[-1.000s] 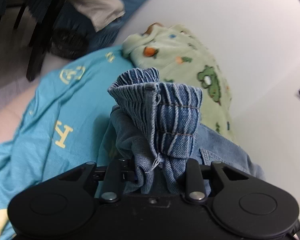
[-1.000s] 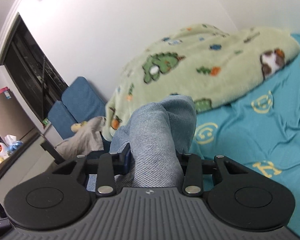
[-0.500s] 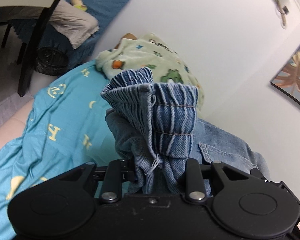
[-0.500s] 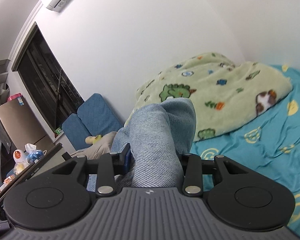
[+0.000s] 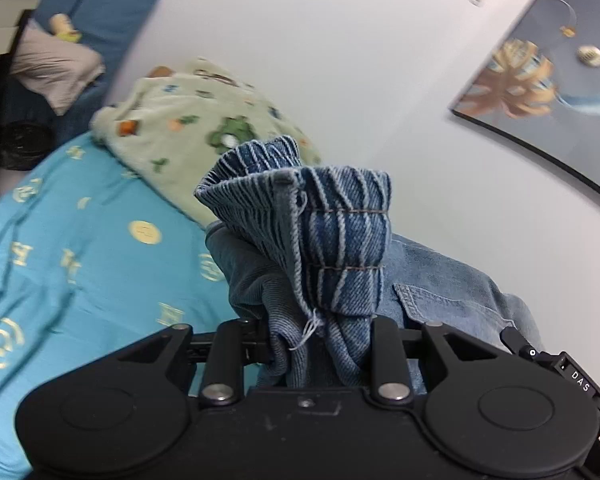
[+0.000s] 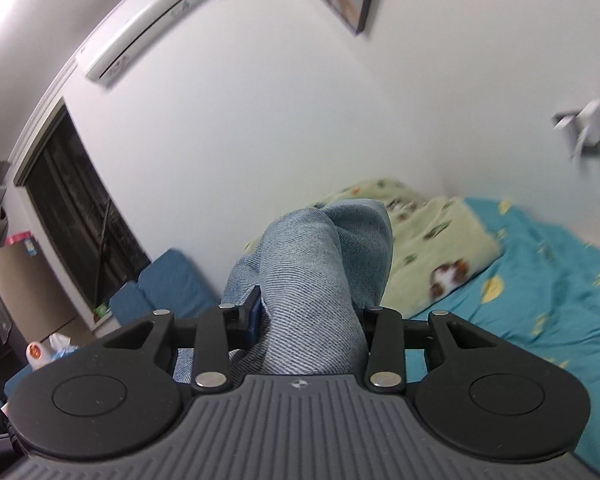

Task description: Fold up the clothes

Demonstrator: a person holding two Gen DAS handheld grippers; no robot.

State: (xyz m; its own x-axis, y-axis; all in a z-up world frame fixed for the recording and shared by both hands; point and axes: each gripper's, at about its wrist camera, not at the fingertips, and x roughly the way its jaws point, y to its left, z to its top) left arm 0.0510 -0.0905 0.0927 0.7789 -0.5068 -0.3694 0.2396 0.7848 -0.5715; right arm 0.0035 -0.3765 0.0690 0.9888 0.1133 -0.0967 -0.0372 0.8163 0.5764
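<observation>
A pair of blue denim jeans (image 5: 332, 240) is held up in the air over the bed. My left gripper (image 5: 312, 344) is shut on the gathered elastic waistband, which bunches up in front of the camera; a back pocket hangs to the right. My right gripper (image 6: 300, 320) is shut on a lighter fold of the same jeans (image 6: 312, 264). The fingertips of both grippers are hidden by the cloth.
A bed with a turquoise sheet (image 5: 80, 264) with yellow prints lies below. A pale green dinosaur blanket (image 5: 188, 120) is heaped by the white wall. A blue sofa (image 6: 168, 284), a dark window, an air conditioner (image 6: 140, 28) and a framed picture (image 5: 540, 88) are around.
Both grippers have risen and tilted upward with the jeans. The bed has dropped lower in view, and the wall, picture and air conditioner have come into view.
</observation>
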